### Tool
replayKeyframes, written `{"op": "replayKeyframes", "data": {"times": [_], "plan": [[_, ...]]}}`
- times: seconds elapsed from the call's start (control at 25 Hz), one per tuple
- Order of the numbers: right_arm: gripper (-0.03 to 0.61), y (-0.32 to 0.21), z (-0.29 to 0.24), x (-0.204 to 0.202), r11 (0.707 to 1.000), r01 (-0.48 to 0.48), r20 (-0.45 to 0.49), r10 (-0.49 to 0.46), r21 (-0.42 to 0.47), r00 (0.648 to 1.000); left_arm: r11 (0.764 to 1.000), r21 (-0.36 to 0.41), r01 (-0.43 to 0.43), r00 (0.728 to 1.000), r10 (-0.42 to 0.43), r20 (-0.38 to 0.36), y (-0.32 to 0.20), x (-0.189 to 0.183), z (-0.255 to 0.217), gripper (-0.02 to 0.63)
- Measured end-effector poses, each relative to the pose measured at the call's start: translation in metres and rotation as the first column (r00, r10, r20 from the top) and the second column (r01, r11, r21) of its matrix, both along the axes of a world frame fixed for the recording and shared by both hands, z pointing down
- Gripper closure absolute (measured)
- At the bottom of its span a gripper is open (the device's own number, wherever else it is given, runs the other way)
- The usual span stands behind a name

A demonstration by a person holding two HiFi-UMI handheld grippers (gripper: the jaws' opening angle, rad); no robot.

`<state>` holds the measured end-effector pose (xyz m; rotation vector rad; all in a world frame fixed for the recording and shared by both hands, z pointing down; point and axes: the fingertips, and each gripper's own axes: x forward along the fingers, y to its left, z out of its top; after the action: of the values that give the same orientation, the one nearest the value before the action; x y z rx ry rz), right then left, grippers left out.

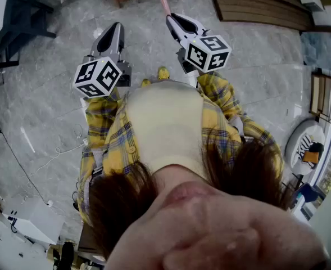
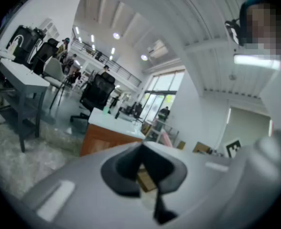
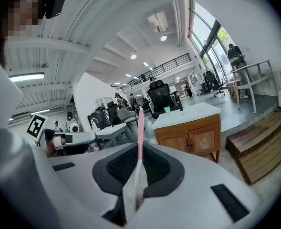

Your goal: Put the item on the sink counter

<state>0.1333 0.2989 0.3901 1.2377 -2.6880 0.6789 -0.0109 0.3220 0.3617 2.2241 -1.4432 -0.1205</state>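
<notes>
Pink item [image 3: 140, 123] (a slim stick with a clear wrapper round its lower end, perhaps a toothbrush) is not on the counter yet. It stands up out of the right-hand jaws, well apart from its goal.

At the left, the left gripper [image 1: 116, 27] is held out over the grey floor. Its jaws are drawn together, and its own view shows nothing between the pads. It has no part in this step and is best kept out to the side. In the middle is the person's yellow checked shirt [image 1: 112, 134], with both tools raised in front of the chest. To the right, the right gripper [image 1: 173, 20] is clamped on the item's wrapped end, and most of the pink length pokes free beyond the fingertips. Further right in the right gripper view stands the sink counter [image 3: 185, 114], a wooden cabinet with a white top and a small green cup [image 3: 167, 110] near its far edge.

To do the step well, I judge the carry comes first: walk up until the white top lies under the jaws. The grip should be firm, since it holds only one end and the wrapper may be slippery. Then tip the stick flat and lower it onto a bare patch away from the cup. Loosen only once it rests along its length, so it cannot roll off the edge.
</notes>
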Motion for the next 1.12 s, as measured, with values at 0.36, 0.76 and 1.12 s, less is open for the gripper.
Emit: {"op": "replayKeyframes", "data": {"times": [0.36, 0.76, 1.12], "plan": [[0.539, -0.016, -0.001, -0.001, 1.0, 0.017, 0.004, -0.017, 0.013, 1.0, 0.999, 0.024, 0.039, 0.999, -0.039, 0.004, -0.008, -0.006, -0.004, 0.607], [0.54, -0.033, 0.002, 0.013, 0.999, 0.037, 0.031, -0.037, 0.009, 0.999, 0.997, 0.045, 0.058, 0.998, -0.059, 0.02, -0.02, 0.008, -0.008, 0.607], [0.54, -0.052, 0.007, 0.03, 0.998, 0.065, 0.035, -0.065, 0.007, 0.997, 0.998, 0.027, 0.048, 0.993, -0.051, 0.11, -0.04, 0.035, 0.001, 0.607]]}}
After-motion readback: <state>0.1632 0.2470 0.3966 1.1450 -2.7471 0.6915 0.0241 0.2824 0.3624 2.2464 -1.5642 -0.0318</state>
